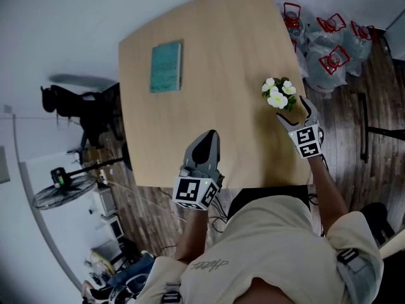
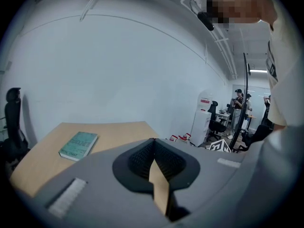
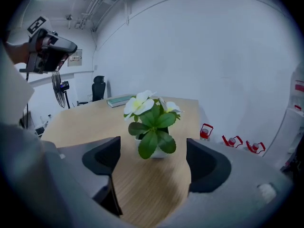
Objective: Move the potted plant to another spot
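The potted plant [image 1: 279, 94] is seen standing upright on the wooden table [image 1: 215, 125], close to its edge at about 3 o'clock in the head view, with white flowers above green leaves. The right gripper [image 1: 294, 111] is held just at 5 o'clock of the plant. Its jaws are spread wide, and the plant [image 3: 152, 127] is framed in line with the gap, just beyond the tips and untouched. The left gripper [image 1: 205, 138] is held over the table's near edge at about 6 o'clock, well apart from the plant. Its jaws [image 2: 154, 148] are pressed together with nothing between them. A teal book [image 1: 166, 66] is laid flat at about 10 o'clock on the table. Red lanterns [image 1: 329, 37] in clear bags are seen on the floor at about 2 o'clock.
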Demonstrator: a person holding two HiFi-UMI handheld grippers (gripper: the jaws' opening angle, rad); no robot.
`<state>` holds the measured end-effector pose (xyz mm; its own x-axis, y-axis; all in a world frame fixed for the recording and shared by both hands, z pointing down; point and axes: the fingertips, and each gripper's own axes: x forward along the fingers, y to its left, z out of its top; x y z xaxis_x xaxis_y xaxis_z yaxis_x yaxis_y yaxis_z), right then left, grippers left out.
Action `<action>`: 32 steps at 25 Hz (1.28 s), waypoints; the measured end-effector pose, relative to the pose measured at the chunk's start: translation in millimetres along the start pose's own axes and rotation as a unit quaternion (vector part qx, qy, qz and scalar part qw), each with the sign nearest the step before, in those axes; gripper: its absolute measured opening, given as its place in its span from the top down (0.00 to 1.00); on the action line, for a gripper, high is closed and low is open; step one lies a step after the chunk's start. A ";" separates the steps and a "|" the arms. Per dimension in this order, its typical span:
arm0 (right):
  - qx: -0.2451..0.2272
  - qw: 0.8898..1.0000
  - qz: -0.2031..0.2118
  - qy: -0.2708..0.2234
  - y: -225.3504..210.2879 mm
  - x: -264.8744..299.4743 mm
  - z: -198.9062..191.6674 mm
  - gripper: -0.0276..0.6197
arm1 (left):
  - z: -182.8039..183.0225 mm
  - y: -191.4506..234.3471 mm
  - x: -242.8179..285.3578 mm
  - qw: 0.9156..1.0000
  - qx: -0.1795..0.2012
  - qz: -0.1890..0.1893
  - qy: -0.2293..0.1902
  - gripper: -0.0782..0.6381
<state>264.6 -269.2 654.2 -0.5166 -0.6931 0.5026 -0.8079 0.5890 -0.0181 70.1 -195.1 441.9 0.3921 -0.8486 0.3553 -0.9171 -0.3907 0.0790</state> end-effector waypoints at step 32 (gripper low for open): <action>-0.010 0.999 -0.016 0.029 2.0 84.7 -4.0 0.35 | -21.6 23.1 2.4 0.998 -0.017 0.053 0.042 0.87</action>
<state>220.4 -325.1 700.3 -0.4727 -0.6870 0.5519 -0.8180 0.5751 0.0152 48.3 -198.4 464.7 0.2865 -0.8507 0.4407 -0.9557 -0.2864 0.0683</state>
